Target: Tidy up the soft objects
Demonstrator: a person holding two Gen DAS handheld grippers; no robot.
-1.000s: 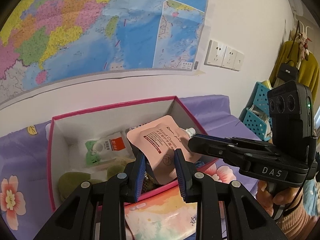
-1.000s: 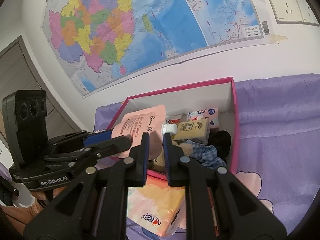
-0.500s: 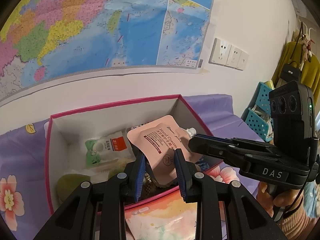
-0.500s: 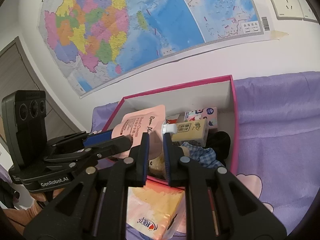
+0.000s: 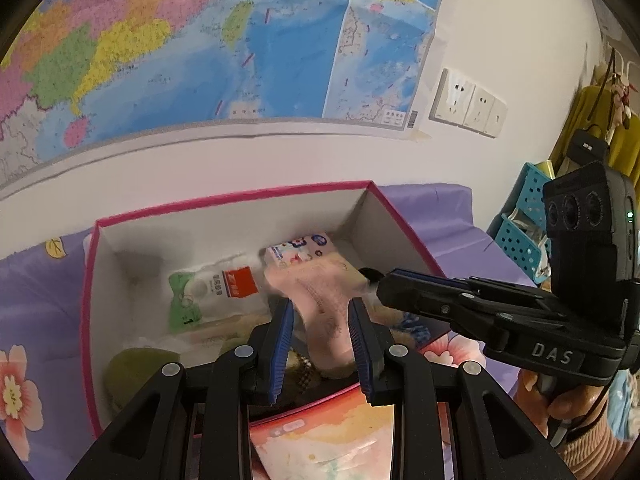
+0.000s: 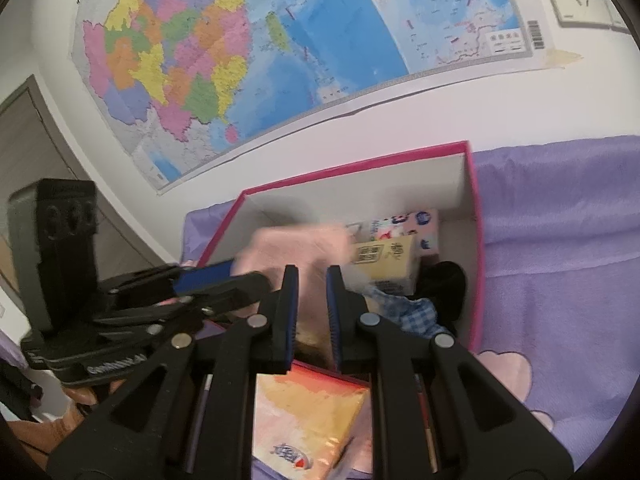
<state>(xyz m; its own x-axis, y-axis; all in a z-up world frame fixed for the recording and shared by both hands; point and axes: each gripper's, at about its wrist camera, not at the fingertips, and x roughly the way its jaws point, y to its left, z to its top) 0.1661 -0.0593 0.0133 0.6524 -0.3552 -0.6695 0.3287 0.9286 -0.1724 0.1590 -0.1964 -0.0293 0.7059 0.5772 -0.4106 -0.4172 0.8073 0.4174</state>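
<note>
A pink hand-cream pouch [image 5: 320, 300] is motion-blurred and tipping down into the pink-rimmed box [image 5: 240, 196], between the fingers of my left gripper [image 5: 320, 324], which stand apart around it. It also shows blurred in the right wrist view [image 6: 296, 252]. My right gripper [image 6: 312, 280] is beside it over the box [image 6: 476, 240], its jaws slightly apart with nothing clearly held. In the box lie a white wipes pack with a green bow [image 5: 208, 292], a patterned tissue pack [image 5: 300, 250], a yellow pack [image 6: 384, 264], blue checked cloth [image 6: 416, 312] and a black item [image 6: 444, 284].
The box stands on a purple flowered cloth [image 6: 560, 260] against a white wall with a map [image 5: 200, 40] and sockets [image 5: 468, 104]. An orange-pink pack [image 6: 308, 420] lies in front of the box below the grippers. Blue baskets [image 5: 524, 220] stand at the right.
The pink pouch, held upright by my left gripper before, now drops blurred into the box as the left fingers have spread. Both grippers have moved slightly toward the box.
</note>
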